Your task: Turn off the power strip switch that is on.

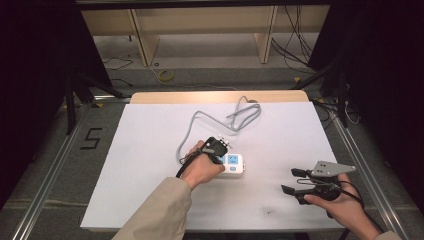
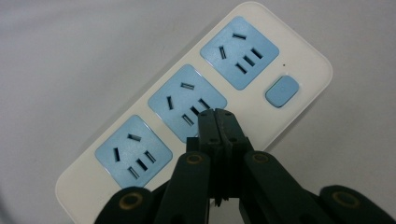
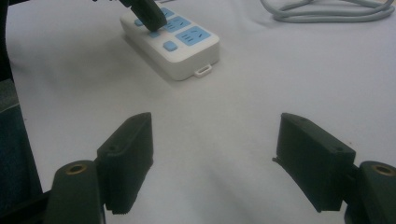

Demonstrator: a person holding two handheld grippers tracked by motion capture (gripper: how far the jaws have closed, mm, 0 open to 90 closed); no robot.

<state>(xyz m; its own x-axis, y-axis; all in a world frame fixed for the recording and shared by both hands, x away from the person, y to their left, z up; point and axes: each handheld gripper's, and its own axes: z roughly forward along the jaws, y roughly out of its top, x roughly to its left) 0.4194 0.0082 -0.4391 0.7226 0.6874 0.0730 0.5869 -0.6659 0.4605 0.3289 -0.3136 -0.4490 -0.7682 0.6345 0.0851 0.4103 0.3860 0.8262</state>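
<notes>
white power strip [image 2: 196, 112] with blue sockets lies mid white table sheet [image 1: 150, 150], grey cable [image 1: 210, 120] looping behind. left gripper [image 2: 216, 114] jaws together, over middle socket. right gripper [image 3: 215, 154] jaws wide apart, well right. shelves, dark floor beyond.

There is one power strip [image 2: 196, 112], white, in the centre of the left gripper view. On it there are three blue socket panels [image 2: 187, 102] in a row, and one blue button [image 2: 282, 91] at the upper right of that frame (a small dot sits just above it). One grey cable [image 1: 220, 122] lies in loops in the upper middle of the high view. There are two grippers: the left gripper [image 1: 220, 146] at the centre of the high view and the right gripper [image 1: 295, 181] at the lower right. Two hands hold them, one each. One white sheet [image 1: 150, 150] covers one table [image 1: 150, 97].
</notes>
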